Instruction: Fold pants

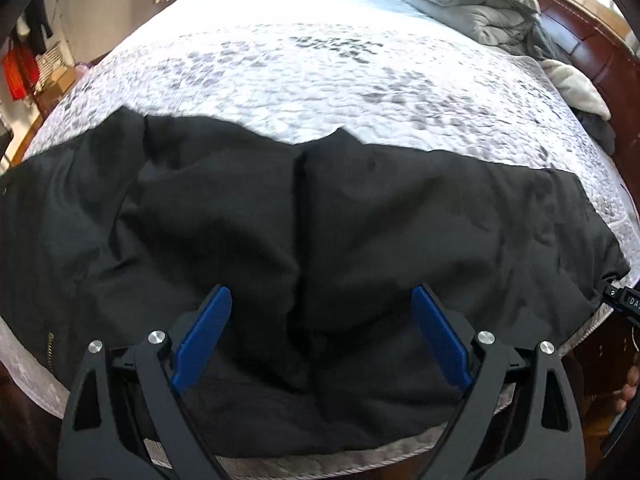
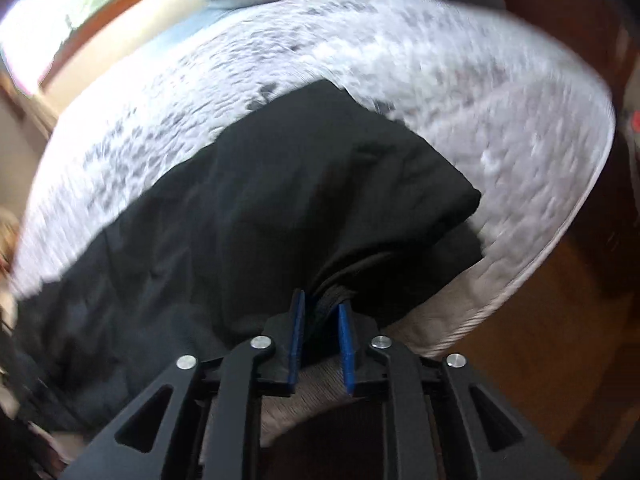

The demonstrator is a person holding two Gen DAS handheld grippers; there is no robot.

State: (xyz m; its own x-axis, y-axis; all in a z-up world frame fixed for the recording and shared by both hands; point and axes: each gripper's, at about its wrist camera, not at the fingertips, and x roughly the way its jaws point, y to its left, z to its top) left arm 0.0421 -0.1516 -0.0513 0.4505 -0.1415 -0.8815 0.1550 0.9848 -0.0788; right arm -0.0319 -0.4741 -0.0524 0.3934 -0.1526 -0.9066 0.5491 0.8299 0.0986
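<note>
Black pants (image 1: 320, 232) lie spread across the near edge of a bed with a white and grey quilt (image 1: 320, 68). A seam runs down their middle. My left gripper (image 1: 322, 300) is open, its blue pads wide apart just above the pants, holding nothing. My right gripper (image 2: 322, 304) is shut on a bunched edge of the pants (image 2: 280, 200) at the bed's near corner. The right gripper's body (image 1: 624, 300) shows at the right edge of the left wrist view.
Grey folded bedding and a pillow (image 1: 472, 0) sit at the far right of the bed, against a dark wooden headboard (image 1: 592, 40). Wooden floor (image 2: 540, 340) lies beside the bed. Boxes and red items (image 1: 24, 72) stand at the far left.
</note>
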